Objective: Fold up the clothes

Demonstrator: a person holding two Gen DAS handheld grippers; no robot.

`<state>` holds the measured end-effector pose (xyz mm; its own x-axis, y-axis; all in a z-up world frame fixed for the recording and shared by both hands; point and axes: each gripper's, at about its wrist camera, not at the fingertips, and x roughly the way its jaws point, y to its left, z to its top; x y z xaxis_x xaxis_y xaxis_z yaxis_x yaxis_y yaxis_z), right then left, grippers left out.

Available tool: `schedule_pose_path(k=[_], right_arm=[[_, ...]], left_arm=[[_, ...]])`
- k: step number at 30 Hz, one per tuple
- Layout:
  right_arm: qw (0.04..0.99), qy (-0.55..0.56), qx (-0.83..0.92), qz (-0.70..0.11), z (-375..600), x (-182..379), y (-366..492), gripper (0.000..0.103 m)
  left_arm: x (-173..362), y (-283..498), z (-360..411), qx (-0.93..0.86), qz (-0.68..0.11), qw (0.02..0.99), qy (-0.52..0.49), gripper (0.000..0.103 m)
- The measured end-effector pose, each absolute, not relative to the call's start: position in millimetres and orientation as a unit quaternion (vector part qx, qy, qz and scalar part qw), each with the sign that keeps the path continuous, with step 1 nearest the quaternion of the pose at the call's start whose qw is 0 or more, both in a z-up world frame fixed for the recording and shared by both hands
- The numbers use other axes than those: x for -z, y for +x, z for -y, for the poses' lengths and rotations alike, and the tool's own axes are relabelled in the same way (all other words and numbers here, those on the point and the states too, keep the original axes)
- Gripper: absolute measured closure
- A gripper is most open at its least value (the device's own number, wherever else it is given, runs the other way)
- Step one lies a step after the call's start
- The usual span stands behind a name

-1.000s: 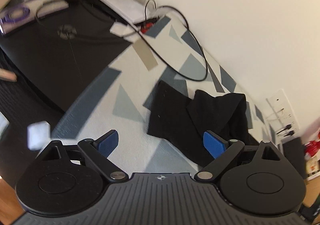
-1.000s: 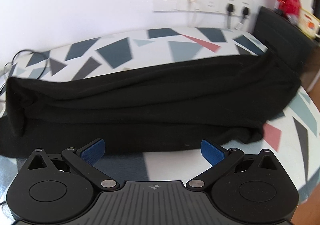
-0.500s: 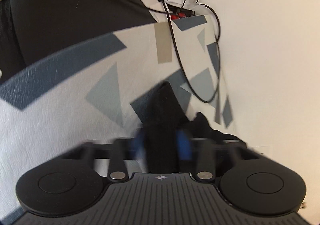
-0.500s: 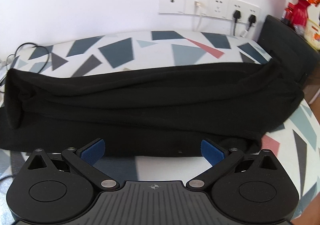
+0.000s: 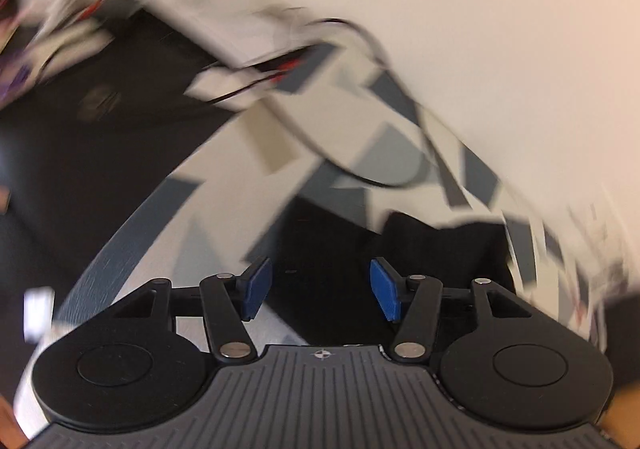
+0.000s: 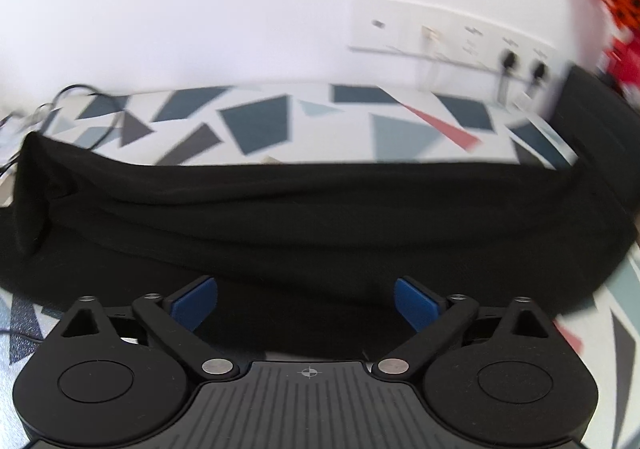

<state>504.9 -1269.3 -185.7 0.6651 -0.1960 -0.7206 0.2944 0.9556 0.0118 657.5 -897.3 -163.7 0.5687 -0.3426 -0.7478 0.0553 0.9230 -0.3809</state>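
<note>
Right wrist view shows my right gripper (image 6: 306,303) with its blue pads spread wide and gripping nothing, hanging over the near edge of the black garment (image 6: 320,209), which lies as a long doubled band running left to right across the patterned tablecloth (image 6: 256,121), a cable (image 6: 80,93) at the far left by the wall; my left gripper (image 5: 318,289) also stands apart and empty above the garment's left end. I judge it partly folded, lengthwise at least, with cross folds possibly remaining; no container shows in either view.
</note>
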Motion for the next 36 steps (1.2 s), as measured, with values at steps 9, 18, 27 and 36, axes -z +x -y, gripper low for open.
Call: schedule_pose_path(k=[9, 18, 27, 36], right_arm=[[0.914, -0.012, 0.055, -0.402, 1251, 202, 543, 0.031], [0.912, 0.002, 0.041, -0.409, 1259, 214, 547, 0.062], [0.925, 0.115, 0.046, -0.360, 1305, 178, 520, 0.100], [0.911, 0.147, 0.046, -0.383, 1322, 180, 509, 0.100]], left_arm=[[190, 652, 1001, 0.212, -0.444, 0.868, 0.072, 0.026], [182, 688, 974, 0.166, -0.452, 0.875, -0.051, 0.096], [124, 723, 882, 0.204, -0.476, 0.797, -0.311, 0.097], [160, 752, 866, 0.080, -0.549, 0.783, -0.281, 0.029]])
